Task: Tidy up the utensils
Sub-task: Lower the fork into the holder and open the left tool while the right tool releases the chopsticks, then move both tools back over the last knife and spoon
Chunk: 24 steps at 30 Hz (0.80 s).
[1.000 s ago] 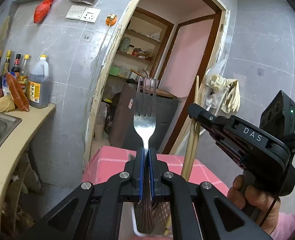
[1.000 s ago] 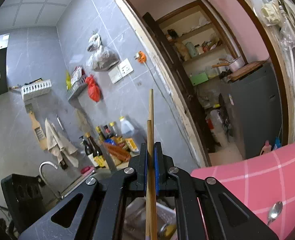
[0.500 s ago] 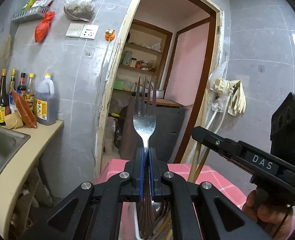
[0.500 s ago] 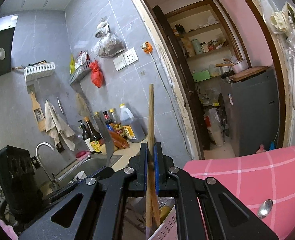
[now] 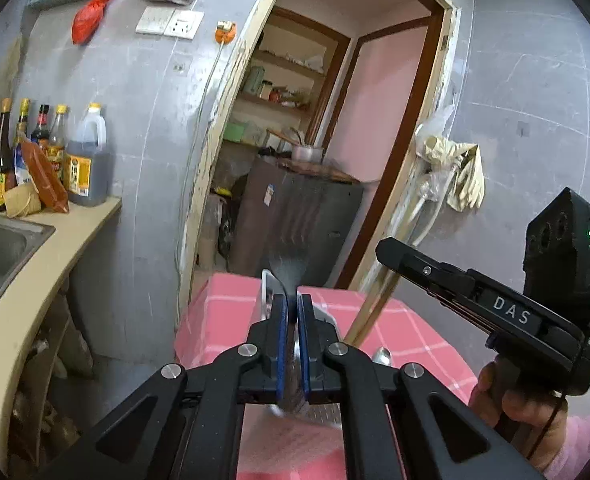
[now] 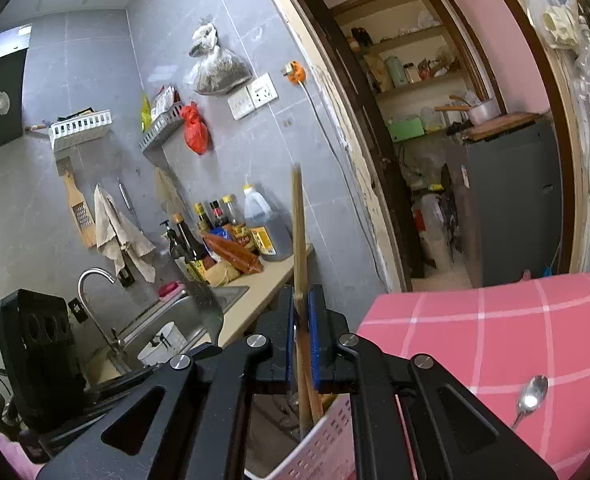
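Fork and chopsticks entering the basket; one spoon left on the table.

In the left-wrist view, the left gripper [image 5: 289,312] sits at lower centre. Its jaws have just been opening slightly, with the blurred fork [image 5: 288,270] between them, head up and handle reaching down toward the perforated basket [image 5: 323,416] below; whether the pads press on it cannot be told. At right in the same view, a hand [image 5: 511,400] carries the right gripper [image 5: 391,252]. In the right-wrist view, its jaws have likewise just eased apart around the chopsticks [image 6: 299,240], whose lower ends stand inside the basket. Judgement: both deliveries are near complete; release is pending. At lower right, a spoon [image 6: 531,398] lies on the pink checked table [image 6: 475,320], not yet sorted.
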### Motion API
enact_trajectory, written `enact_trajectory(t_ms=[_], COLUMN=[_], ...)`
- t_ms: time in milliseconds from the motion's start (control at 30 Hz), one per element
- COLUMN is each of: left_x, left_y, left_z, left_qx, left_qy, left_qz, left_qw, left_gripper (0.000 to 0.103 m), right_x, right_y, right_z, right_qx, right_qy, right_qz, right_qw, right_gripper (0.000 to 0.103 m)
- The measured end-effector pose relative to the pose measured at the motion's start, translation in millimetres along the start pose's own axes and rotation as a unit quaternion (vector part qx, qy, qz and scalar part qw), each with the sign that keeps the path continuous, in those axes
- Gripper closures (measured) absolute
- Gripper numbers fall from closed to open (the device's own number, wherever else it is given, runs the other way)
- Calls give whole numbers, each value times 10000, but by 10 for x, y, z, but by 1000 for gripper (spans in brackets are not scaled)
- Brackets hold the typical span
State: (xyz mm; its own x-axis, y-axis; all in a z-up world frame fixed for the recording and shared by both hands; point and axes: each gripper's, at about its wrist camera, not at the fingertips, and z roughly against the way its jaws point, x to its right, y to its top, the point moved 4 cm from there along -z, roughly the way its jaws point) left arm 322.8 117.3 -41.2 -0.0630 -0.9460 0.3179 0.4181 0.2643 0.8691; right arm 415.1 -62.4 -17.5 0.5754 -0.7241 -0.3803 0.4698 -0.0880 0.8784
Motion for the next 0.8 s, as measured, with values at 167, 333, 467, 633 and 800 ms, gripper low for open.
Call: enact_trajectory(t_ms=[167, 333, 467, 633, 800], left_x=[-12, 18, 164, 386, 642], left_y=[-35, 20, 110, 169, 163], left_z=[116, 262, 389, 492, 543], left_qx=[-33, 179, 490, 782, 924], left_qy=[23, 174, 373, 617, 786], left_qz=[88, 287, 165, -66, -319], left_qw=[10000, 9993, 9980, 9950, 9921], left_gripper=[70, 47, 22, 0, 0], right_x=[70, 137, 186, 255, 424], right_y=[-34, 1, 67, 154, 172], right_z=[100, 349, 627, 999, 1322], right_qx=[16, 228, 412, 621, 568], right_qy=[-66, -349, -704, -1123, -1544], right_qz=[-147, -146, 28, 271, 481], right_qw=[9999, 9990, 9967, 9914, 9852], right_gripper=[77, 57, 41, 9, 1])
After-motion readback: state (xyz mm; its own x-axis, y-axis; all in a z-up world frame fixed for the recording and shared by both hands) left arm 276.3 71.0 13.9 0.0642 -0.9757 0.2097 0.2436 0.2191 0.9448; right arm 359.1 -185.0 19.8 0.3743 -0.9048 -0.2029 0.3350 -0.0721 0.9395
